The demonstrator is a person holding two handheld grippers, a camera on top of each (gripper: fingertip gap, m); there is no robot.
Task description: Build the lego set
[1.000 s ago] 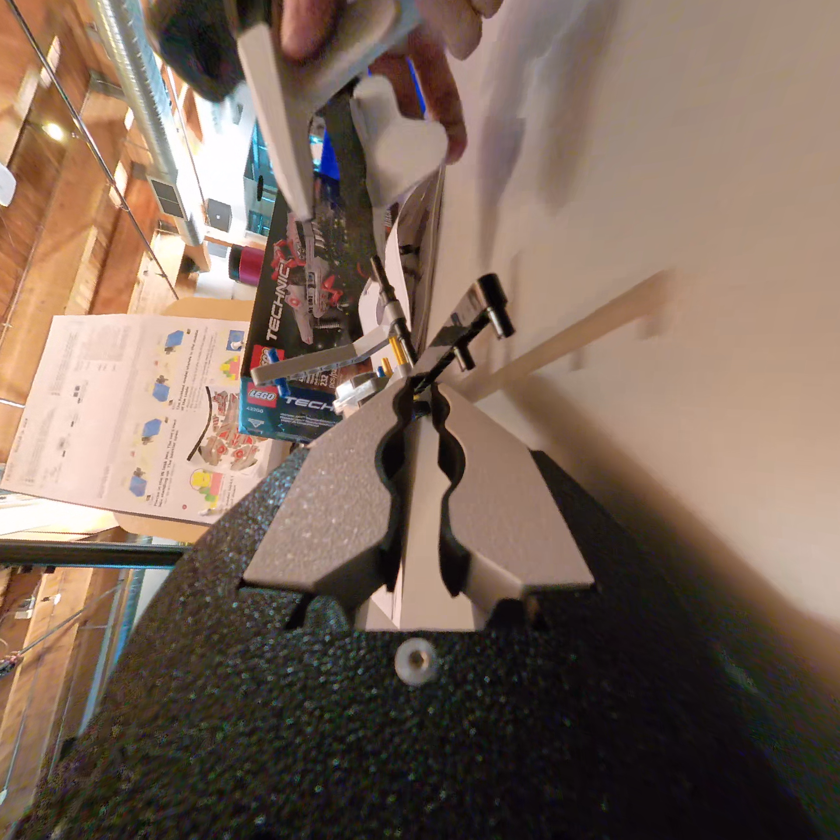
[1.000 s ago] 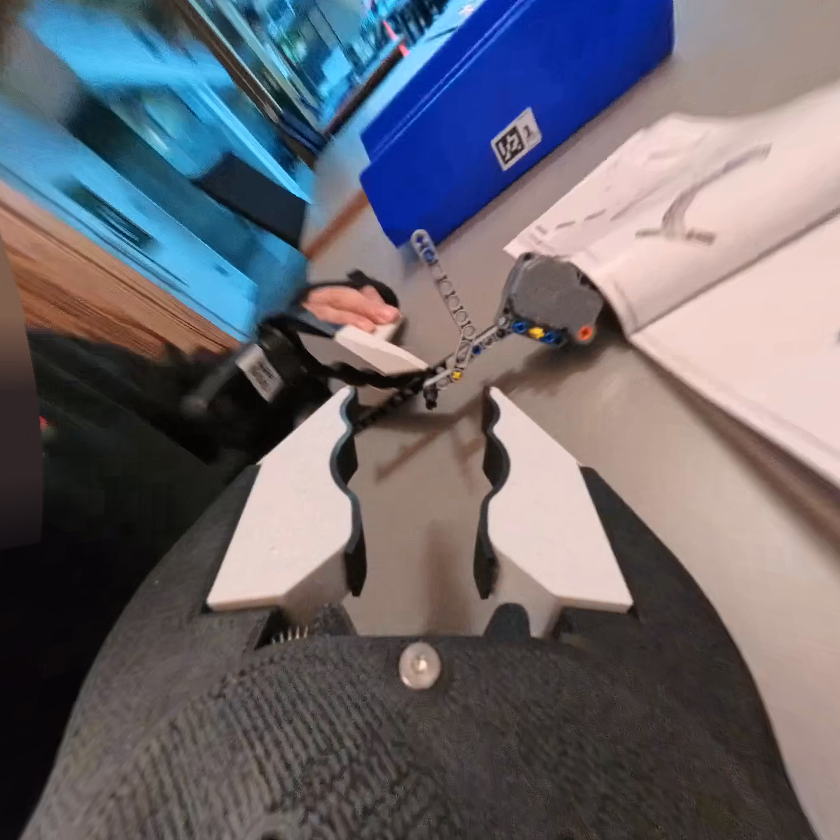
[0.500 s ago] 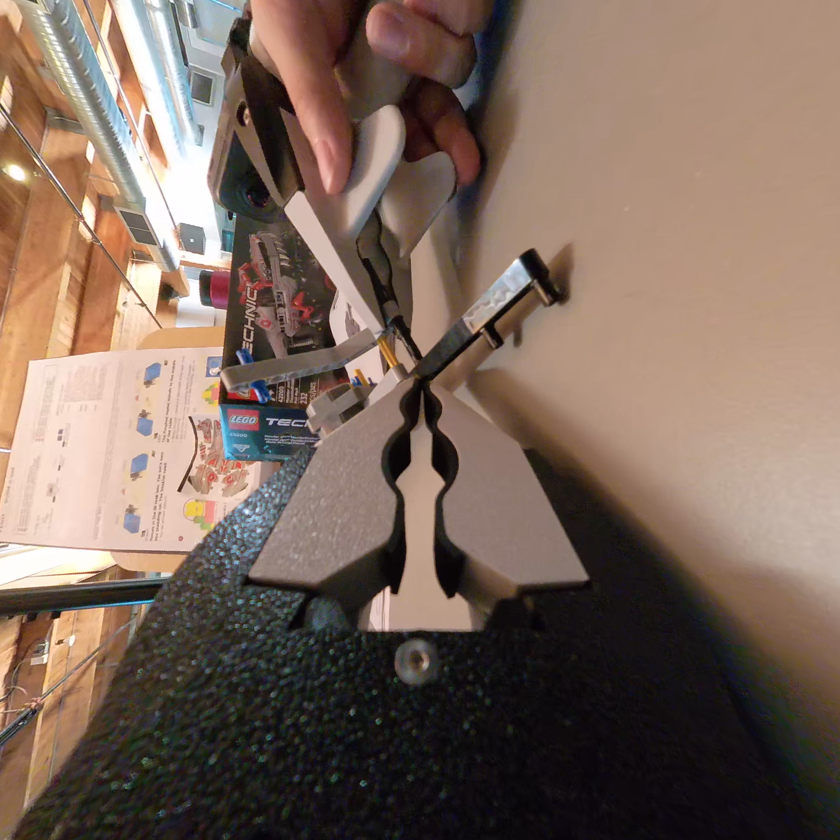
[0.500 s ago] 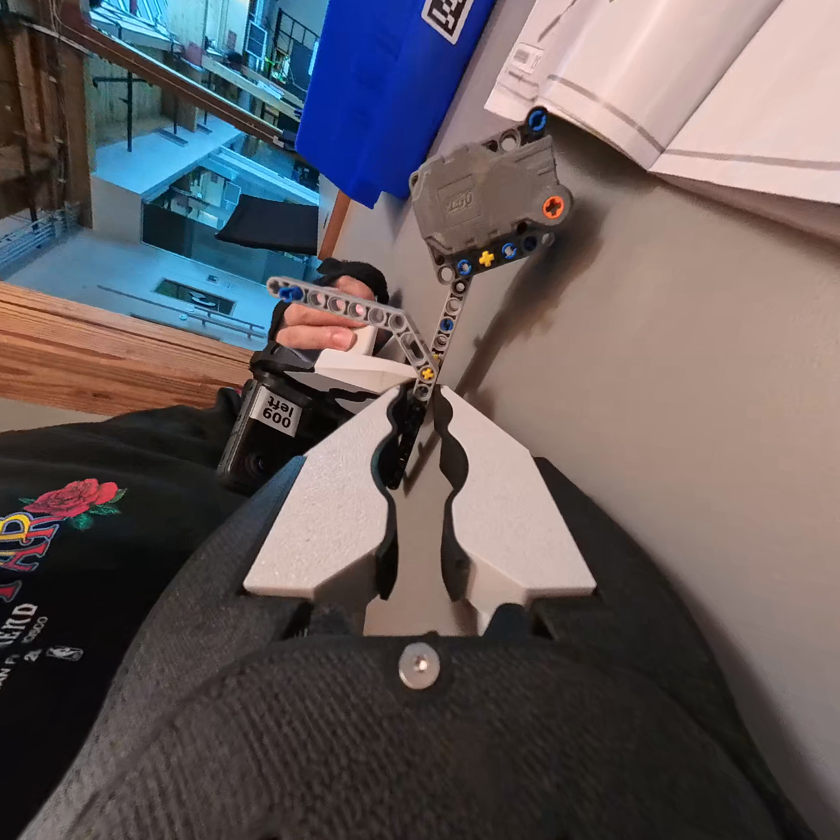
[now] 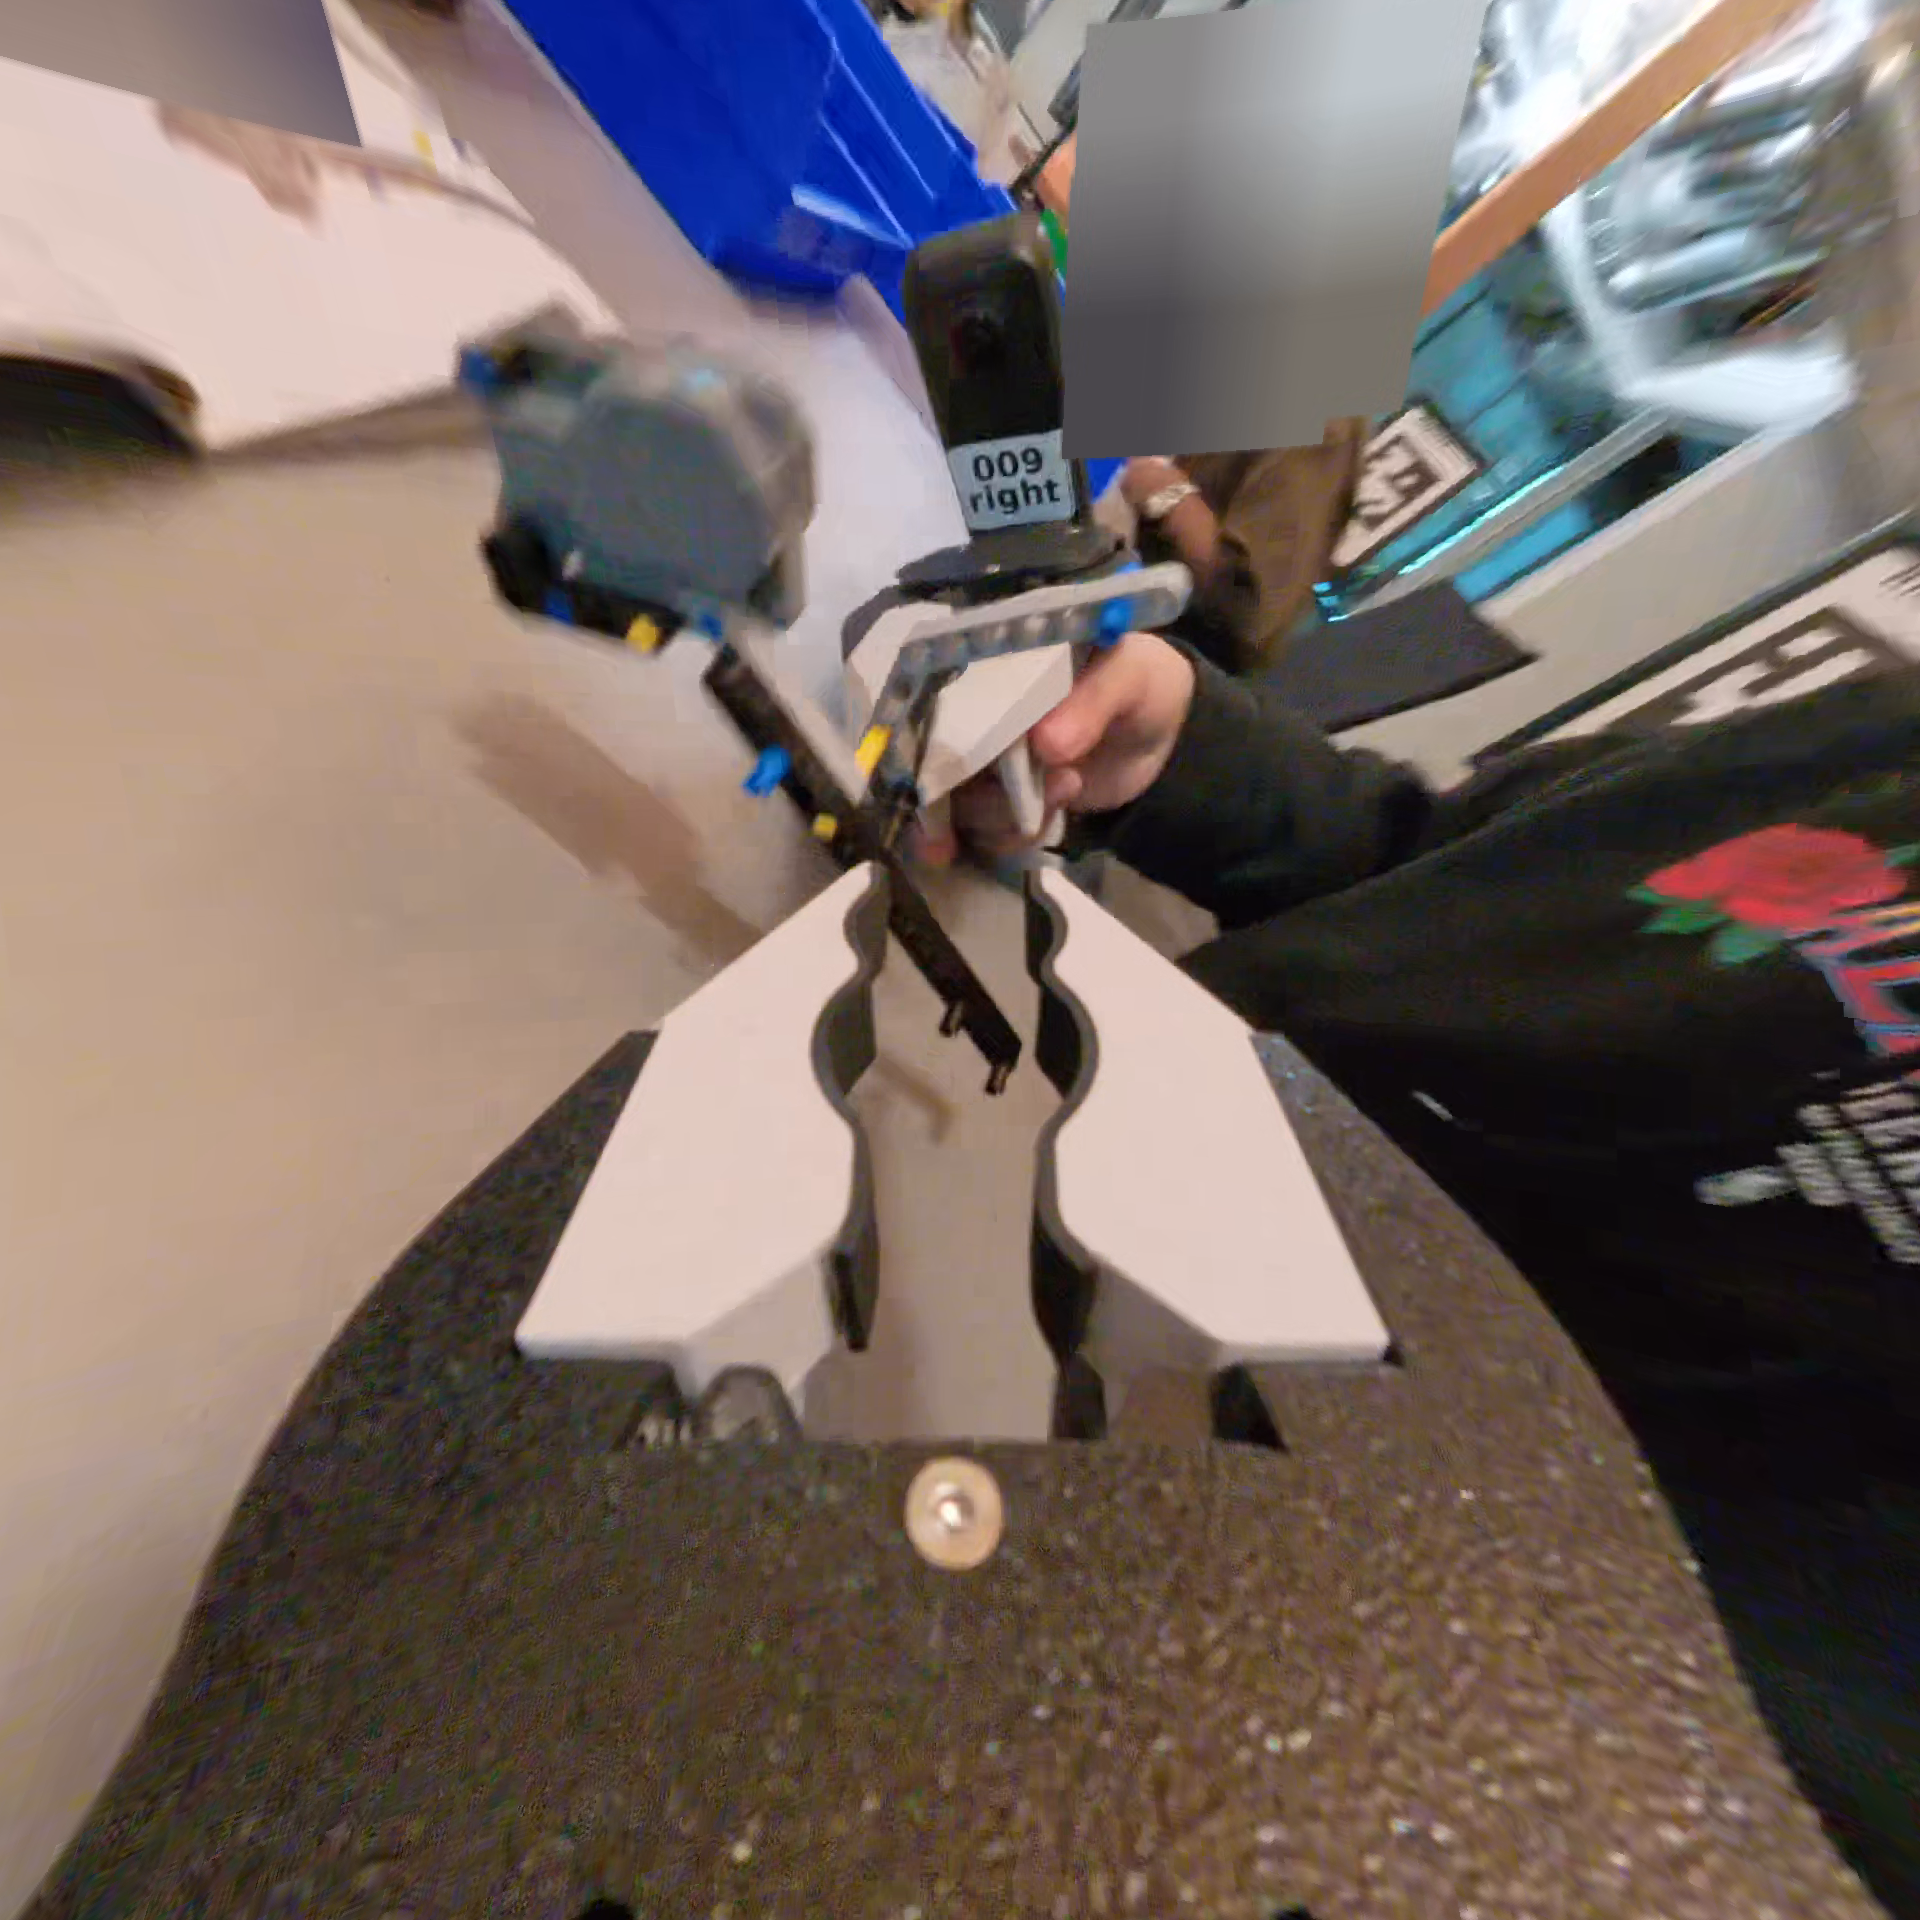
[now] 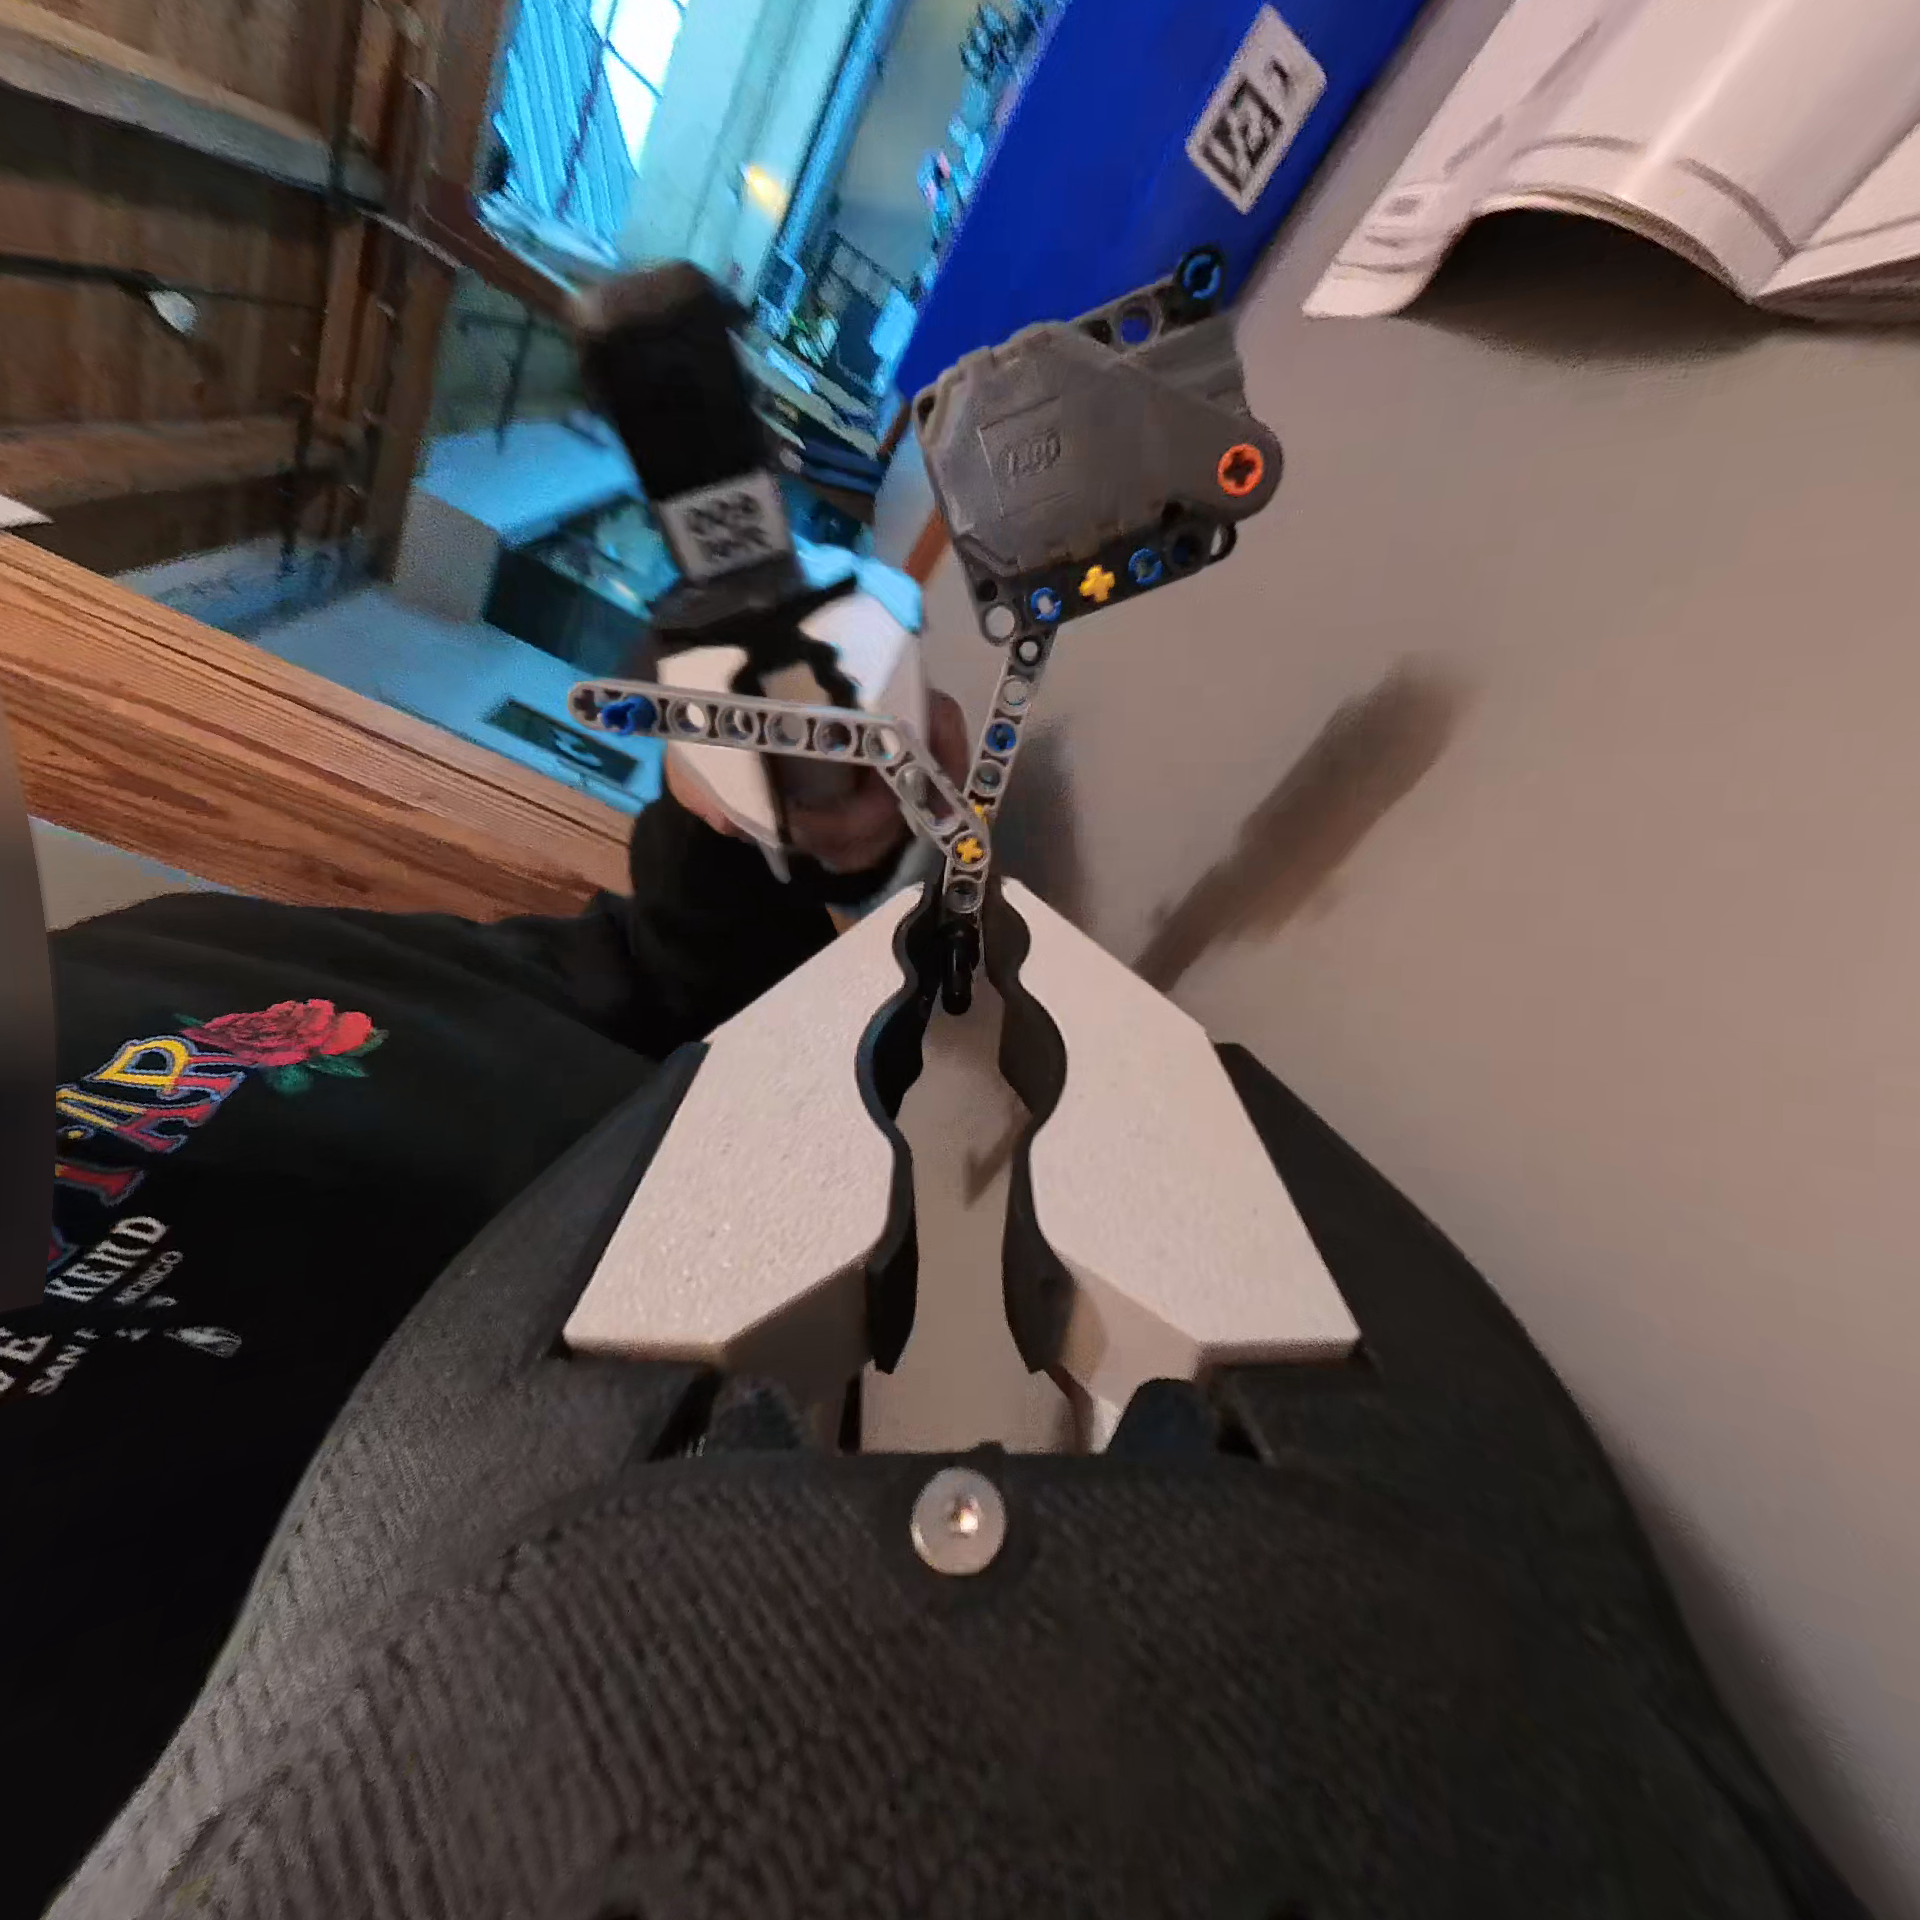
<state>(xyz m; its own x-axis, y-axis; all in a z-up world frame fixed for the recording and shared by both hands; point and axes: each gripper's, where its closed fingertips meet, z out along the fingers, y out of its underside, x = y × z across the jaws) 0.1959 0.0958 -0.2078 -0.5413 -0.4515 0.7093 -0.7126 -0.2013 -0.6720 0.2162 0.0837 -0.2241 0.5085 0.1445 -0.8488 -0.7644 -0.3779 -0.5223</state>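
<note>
Lego assembly [image 6: 997, 727] rises from the right gripper [image 6: 961, 914], whose tips pinch its lower beam; its long axis runs up to the grey motor block [image 6: 1081, 468]. Bare tabletop [image 6: 1558, 831] lies alongside. Left gripper [image 5: 951, 894] stands parted, holding nothing; a black beam [image 5: 940, 971] crosses between its tips.

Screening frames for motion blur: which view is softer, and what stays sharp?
Left wrist view: grey motor block and background smeared, own fingers crisp. Right wrist view: motor block and bent grey beam sharp; far left gripper blurred; soft assembly shadow on table.

Lettered label [image 5: 1016, 480] above right claw [image 5: 912, 792]
</note>
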